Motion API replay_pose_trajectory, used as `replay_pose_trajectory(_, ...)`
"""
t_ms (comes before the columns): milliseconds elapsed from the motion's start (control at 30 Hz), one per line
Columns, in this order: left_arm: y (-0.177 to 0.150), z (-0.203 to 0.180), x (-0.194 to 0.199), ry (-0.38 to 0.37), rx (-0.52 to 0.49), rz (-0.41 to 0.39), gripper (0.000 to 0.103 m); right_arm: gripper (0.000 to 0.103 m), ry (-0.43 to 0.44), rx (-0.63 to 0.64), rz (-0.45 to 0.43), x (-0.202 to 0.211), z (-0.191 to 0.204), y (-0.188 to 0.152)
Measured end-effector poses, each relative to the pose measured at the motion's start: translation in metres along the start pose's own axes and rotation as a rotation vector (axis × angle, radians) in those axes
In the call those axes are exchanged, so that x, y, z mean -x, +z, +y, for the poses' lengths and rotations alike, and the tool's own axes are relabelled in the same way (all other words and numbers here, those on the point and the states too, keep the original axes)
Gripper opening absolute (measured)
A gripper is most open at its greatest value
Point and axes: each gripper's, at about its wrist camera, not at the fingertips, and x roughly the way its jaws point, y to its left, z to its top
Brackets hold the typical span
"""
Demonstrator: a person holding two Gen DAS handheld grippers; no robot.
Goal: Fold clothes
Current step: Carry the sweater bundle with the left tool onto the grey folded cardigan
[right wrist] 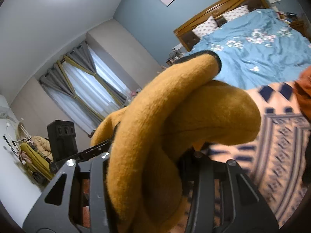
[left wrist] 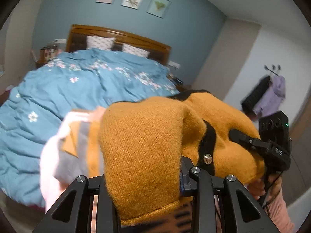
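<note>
A mustard knit cardigan (left wrist: 147, 136) with black trim and a silver button (left wrist: 207, 158) hangs bunched in the air over the bed's foot. My left gripper (left wrist: 147, 174) is shut on a thick fold of it, and the fabric hides its fingertips. At the right of the left wrist view, a finger (left wrist: 245, 138) of my right gripper presses into the same cardigan. In the right wrist view the cardigan (right wrist: 175, 120) bulges out between the fingers of my right gripper (right wrist: 151, 155), which is shut on it. The left gripper's body (right wrist: 62, 141) shows at the left there.
A bed with a blue floral duvet (left wrist: 81, 89) and wooden headboard (left wrist: 120, 36) lies ahead. A pink, grey and orange striped garment (left wrist: 75, 141) lies on it, and a patterned blanket (right wrist: 281, 136) with a rust-red garment (right wrist: 305, 93). Clothes hang on wall hooks (left wrist: 272, 95). Curtains (right wrist: 83, 89) cover the window.
</note>
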Motion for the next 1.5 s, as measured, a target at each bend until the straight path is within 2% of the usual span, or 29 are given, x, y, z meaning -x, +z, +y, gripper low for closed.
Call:
replay_pose_trajectory(167, 0.036, 0.035, -0.009, 0.057, 0.015, -0.081, 0.032, 0.045, 0.06, -0.027, -0.03, -0.05, -0.001, 0.034)
replay_pose_trajectory(300, 0.065, 0.056, -0.005, 0.067, 0.038, -0.177, 0.032, 0.045, 0.126, -0.022, -0.076, -0.082, 0.005, 0.055)
replay_pose_trajectory(433, 0.066, 0.079, -0.013, 0.108, 0.009, -0.251, 0.032, 0.045, 0.18, -0.049, -0.099, -0.114, -0.01, 0.059)
replay_pose_trajectory(500, 0.051, 0.1, -0.029, 0.123, 0.029, -0.226, 0.032, 0.045, 0.163, -0.088, -0.058, -0.137, -0.026, 0.048)
replay_pose_trajectory(633, 0.004, 0.151, -0.075, 0.165, 0.118, -0.085, 0.032, 0.045, 0.07, -0.168, 0.077, -0.179, -0.071, 0.006)
replay_pose_trajectory(733, -0.028, 0.175, -0.098, 0.167, 0.159, -0.015, 0.032, 0.046, 0.0, -0.22, 0.163, -0.2, -0.102, -0.026)
replay_pose_trajectory(867, -0.038, 0.181, -0.095, 0.126, 0.188, -0.019, 0.033, 0.052, 0.017, -0.256, 0.162, -0.194, -0.116, -0.038)
replay_pose_trajectory(1000, -0.036, 0.18, -0.095, 0.145, 0.168, -0.001, 0.037, 0.065, 0.015, -0.248, 0.167, -0.182, -0.114, -0.042)
replay_pose_trajectory(1100, -0.038, 0.187, -0.094, 0.104, 0.211, 0.03, 0.043, 0.065, -0.004, -0.22, 0.189, -0.178, -0.112, -0.049)
replay_pose_trajectory(1167, -0.038, 0.186, -0.093, 0.109, 0.206, 0.041, 0.045, 0.05, -0.019, -0.221, 0.203, -0.178, -0.115, -0.05)
replay_pose_trajectory(1233, -0.036, 0.184, -0.088, 0.108, 0.197, 0.036, 0.045, 0.046, -0.014, -0.228, 0.199, -0.175, -0.115, -0.047)
replay_pose_trajectory(1333, -0.037, 0.184, -0.088, 0.128, 0.196, 0.033, 0.046, 0.046, -0.013, -0.232, 0.188, -0.174, -0.114, -0.045)
replay_pose_trajectory(1400, -0.038, 0.186, -0.09, 0.147, 0.197, 0.034, 0.053, 0.047, -0.033, -0.232, 0.19, -0.176, -0.116, -0.046)
replay_pose_trajectory(1500, -0.046, 0.182, -0.095, 0.192, 0.167, 0.04, 0.055, 0.054, -0.058, -0.246, 0.208, -0.178, -0.119, -0.057)
